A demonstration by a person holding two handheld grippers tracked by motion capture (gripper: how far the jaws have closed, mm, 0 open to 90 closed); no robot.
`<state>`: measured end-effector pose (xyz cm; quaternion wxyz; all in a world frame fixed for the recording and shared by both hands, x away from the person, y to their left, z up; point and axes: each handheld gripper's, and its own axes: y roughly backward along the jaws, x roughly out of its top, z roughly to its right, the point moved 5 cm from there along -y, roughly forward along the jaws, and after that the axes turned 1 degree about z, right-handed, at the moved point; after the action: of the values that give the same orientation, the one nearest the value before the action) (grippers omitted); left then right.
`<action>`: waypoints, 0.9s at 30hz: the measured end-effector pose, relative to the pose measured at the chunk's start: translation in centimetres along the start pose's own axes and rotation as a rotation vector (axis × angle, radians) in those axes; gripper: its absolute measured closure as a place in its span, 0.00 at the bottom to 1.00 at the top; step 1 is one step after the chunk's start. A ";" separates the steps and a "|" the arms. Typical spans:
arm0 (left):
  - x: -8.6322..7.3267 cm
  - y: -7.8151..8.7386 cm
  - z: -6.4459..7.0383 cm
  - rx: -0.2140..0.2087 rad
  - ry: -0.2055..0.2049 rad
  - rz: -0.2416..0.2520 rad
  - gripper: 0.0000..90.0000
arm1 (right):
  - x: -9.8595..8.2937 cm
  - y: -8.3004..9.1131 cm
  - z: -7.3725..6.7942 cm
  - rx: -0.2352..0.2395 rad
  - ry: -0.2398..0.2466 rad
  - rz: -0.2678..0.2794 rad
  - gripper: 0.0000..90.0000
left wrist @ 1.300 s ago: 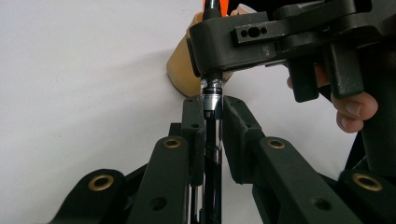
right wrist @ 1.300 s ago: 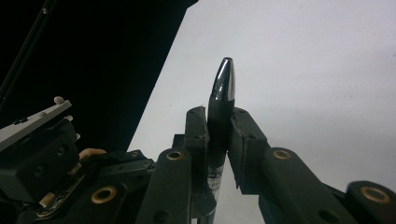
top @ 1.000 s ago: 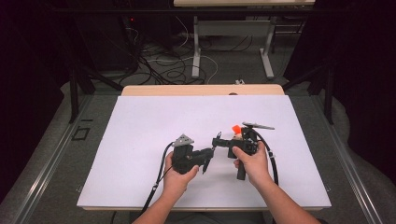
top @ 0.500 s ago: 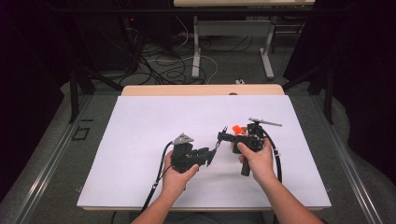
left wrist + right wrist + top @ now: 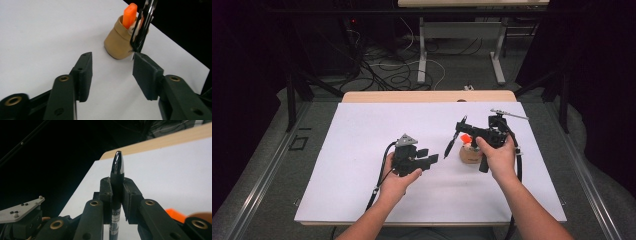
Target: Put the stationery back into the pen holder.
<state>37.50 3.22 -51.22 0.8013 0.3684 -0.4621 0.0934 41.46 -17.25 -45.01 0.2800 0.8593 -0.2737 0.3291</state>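
High view: right gripper (image 5: 460, 131) is clamping a black pen (image 5: 454, 137), which is hanging tilted just left of the tan holder (image 5: 470, 154) and above the table, tip pointing down-left. Left gripper (image 5: 428, 159) is sitting with jaws wide apart and empty, to the left of the pen, a gap between them. Risk: the pen is angled, so a straight drop would be hitting the holder rim or tipping the holder instead of going in. White mat (image 5: 362, 150) is giving plenty of open room left of and in front of both grippers; the right mat edge is nearer the right hand.

Left gripper view: jaws spread, nothing between them. Holder (image 5: 119, 41) is standing ahead, orange marker (image 5: 129, 12) already inside, pen (image 5: 142, 27) crossing in front of its mouth. Risk: the pen is crowding the marker, so it could be jamming. Mat edge is running close behind the holder.

Right gripper view: jaws closed on the pen (image 5: 116, 182) mid-barrel, the pen's silver end sticking out past the pads. Grip looks narrow, so the pen could be pivoting.
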 end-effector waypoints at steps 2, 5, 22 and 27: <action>0.2 0.4 -0.4 0.020 -0.020 -0.005 0.51 | 0.8 0.4 0.0 -0.014 0.016 0.019 0.89; 0.4 0.8 -1.0 0.038 -0.013 0.002 0.47 | 1.8 1.1 0.3 -0.036 0.036 0.048 0.89; -0.5 3.6 -4.0 0.124 0.007 -0.038 0.35 | 4.9 4.5 3.4 -0.153 0.068 0.176 0.89; -0.7 4.6 -5.2 0.151 0.029 -0.047 0.25 | 5.1 5.0 4.0 -0.190 0.093 0.173 0.89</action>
<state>38.35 10.17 -51.09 0.7798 0.4370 -0.4333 0.1146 43.04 -24.87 -42.37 0.3433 0.7857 -0.3635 0.3643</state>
